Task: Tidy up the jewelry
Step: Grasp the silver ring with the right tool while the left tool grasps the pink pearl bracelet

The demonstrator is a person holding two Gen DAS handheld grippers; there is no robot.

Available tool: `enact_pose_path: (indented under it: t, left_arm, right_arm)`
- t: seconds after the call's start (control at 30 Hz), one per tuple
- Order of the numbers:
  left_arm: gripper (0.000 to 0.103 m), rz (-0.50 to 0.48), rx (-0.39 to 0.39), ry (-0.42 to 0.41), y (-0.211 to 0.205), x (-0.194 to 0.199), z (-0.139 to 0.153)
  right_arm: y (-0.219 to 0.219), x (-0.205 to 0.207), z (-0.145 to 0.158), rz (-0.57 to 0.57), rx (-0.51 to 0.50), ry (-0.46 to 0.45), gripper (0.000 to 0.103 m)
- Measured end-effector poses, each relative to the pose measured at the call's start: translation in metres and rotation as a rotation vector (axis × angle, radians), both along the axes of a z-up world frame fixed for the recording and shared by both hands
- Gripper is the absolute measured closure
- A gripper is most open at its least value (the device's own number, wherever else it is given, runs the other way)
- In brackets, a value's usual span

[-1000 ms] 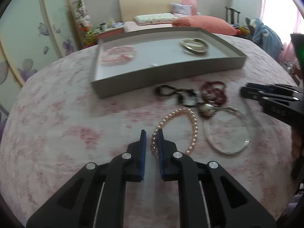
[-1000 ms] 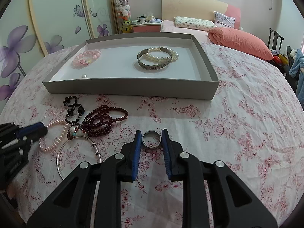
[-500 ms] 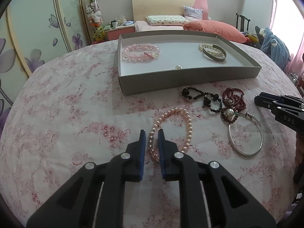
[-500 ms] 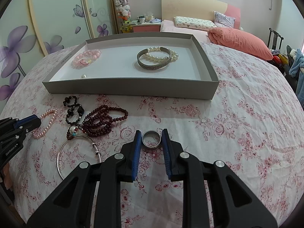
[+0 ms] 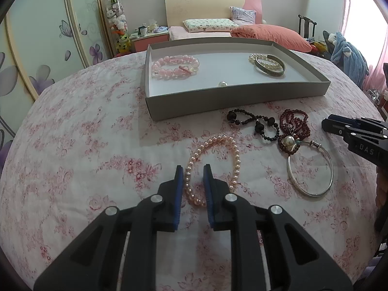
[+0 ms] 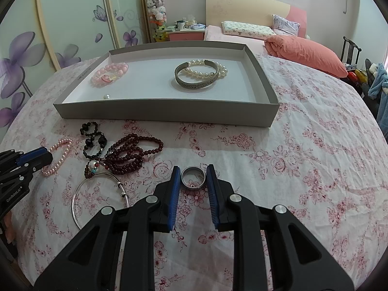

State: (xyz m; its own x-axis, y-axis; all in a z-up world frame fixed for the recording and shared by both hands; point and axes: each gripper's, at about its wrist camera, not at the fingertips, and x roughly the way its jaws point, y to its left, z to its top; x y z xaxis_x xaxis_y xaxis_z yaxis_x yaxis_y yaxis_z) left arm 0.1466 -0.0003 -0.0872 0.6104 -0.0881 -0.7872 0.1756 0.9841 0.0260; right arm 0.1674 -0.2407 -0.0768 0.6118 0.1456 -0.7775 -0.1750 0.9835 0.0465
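A grey tray [image 5: 232, 98] [image 6: 157, 116] holds a pink bead bracelet [image 5: 174, 66], a loose pearl [image 5: 222, 84], a silver cuff [image 6: 195, 78] and a white pearl bracelet [image 6: 206, 70]. On the floral cloth lie a pink pearl bracelet [image 5: 213, 167] [image 6: 57, 155], black beads [image 5: 254, 123], dark red beads [image 6: 135, 152] and a silver bangle [image 5: 310, 169]. My left gripper [image 5: 192, 172] is open, its fingers astride the pink pearl bracelet's near left side. My right gripper [image 6: 193, 174] stands with its jaws around a silver ring [image 6: 193, 180], small gaps showing beside it.
The round table's cloth [image 6: 315, 169] falls away at the edges. A bed with an orange quilt [image 6: 305, 51], a nightstand [image 6: 186, 32] and sliding wardrobe doors [image 6: 72, 24] stand behind the table.
My left gripper has drawn the pink pearl bracelet left, away from the other pieces, and its jaws have opened wider around the strand. The right gripper has not moved.
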Motion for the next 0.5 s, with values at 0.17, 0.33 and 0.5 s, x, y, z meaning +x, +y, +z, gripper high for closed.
enact_pose_path:
  t: [0.17, 0.33, 0.5]
  left_arm:
    - [0.096, -0.009, 0.010, 0.003, -0.003, -0.003, 0.000]
    - [0.096, 0.008, -0.013, 0.013, 0.002, -0.005, 0.000]
    - [0.096, 0.019, -0.053, -0.001, 0.010, -0.010, 0.004]
  right_arm:
    - [-0.001, -0.003, 0.000, -0.017, -0.001, 0.000, 0.080]
    - [-0.007, -0.011, 0.001, -0.040, 0.023, 0.004, 0.080]
    - [-0.010, -0.023, 0.005, -0.048, 0.064, -0.017, 0.080]
